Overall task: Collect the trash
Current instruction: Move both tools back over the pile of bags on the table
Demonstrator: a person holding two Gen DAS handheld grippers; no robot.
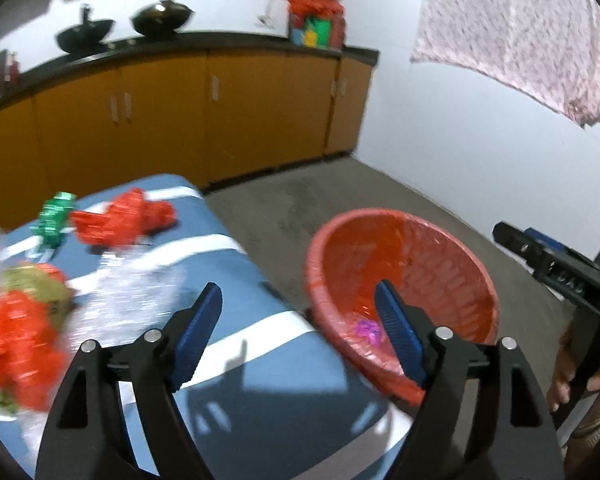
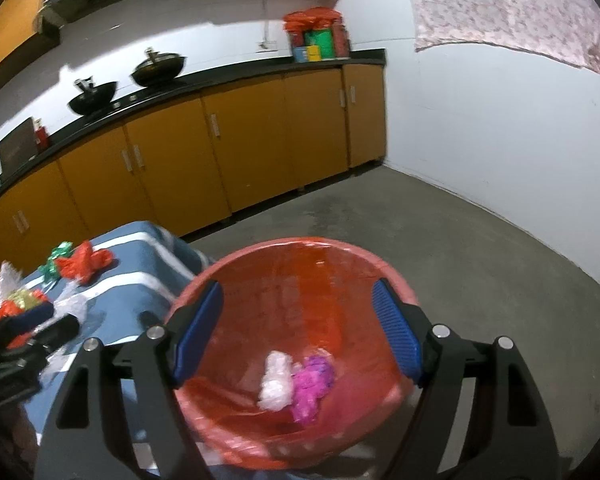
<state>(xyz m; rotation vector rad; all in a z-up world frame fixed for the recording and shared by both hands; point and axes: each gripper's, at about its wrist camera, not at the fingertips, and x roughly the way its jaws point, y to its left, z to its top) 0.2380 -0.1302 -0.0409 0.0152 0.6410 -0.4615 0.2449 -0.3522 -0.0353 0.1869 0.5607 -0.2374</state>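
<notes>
A red basket [image 1: 432, 264] lined with a red bag stands on the floor beside a blue striped table [image 1: 260, 360]. In the right wrist view the basket [image 2: 300, 272] holds a white wad [image 2: 276, 380] and a pink wad [image 2: 314, 382]. On the table lie a red wrapper [image 1: 128, 216], a green wrapper [image 1: 54, 216], clear plastic [image 1: 128, 300] and a red and olive heap [image 1: 16, 328]. My left gripper [image 1: 300, 312] is open and empty over the table's right edge. My right gripper [image 2: 298, 312] is open and empty above the basket.
Orange cabinets [image 2: 240, 152] under a black counter run along the back wall, with two black woks [image 2: 156, 66] and a red bag of boxes [image 2: 316, 36]. Grey floor [image 2: 440, 248] lies to the right. A patterned cloth [image 2: 520, 12] hangs on the white wall.
</notes>
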